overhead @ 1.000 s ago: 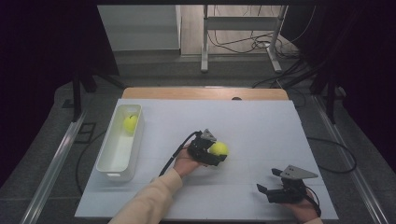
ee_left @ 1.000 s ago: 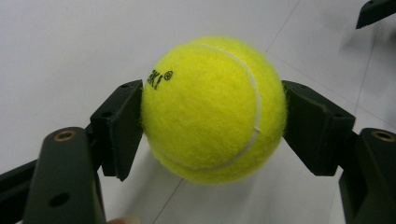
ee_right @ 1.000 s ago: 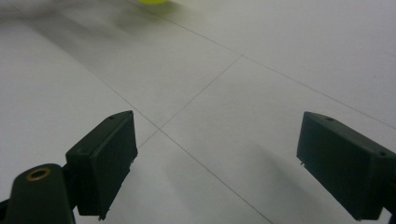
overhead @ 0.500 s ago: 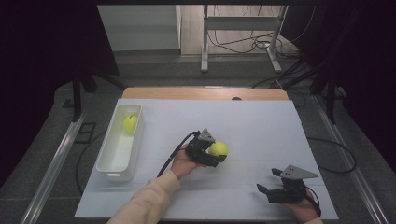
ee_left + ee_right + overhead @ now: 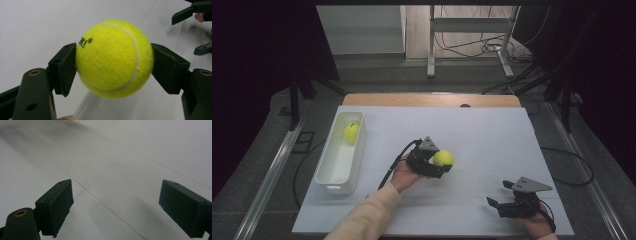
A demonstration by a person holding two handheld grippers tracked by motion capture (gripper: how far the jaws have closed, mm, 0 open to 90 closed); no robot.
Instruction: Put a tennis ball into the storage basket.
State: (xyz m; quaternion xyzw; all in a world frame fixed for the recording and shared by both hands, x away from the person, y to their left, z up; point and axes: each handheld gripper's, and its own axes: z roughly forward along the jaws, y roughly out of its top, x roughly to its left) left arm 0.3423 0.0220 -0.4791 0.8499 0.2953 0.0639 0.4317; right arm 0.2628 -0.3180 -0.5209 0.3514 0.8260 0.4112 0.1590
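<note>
At centre of the high view, just above the white surface: left hand-held gripper clamped across tennis ball. Light, fuzzy, springy, likely prone to rolling; best gripped across its widest part. Lower right, right hand-held gripper spread apart, empty.

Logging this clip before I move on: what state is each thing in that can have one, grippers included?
Left gripper: shut on the tennis ball, held above the table.
Tennis ball: clamped between both pads, off the surface.
Right gripper: open, nothing between the jaws, low over the table.
Second ball: lying loose in the far end of the bin.
White bin: upright on the table, holding one ball.
</note>
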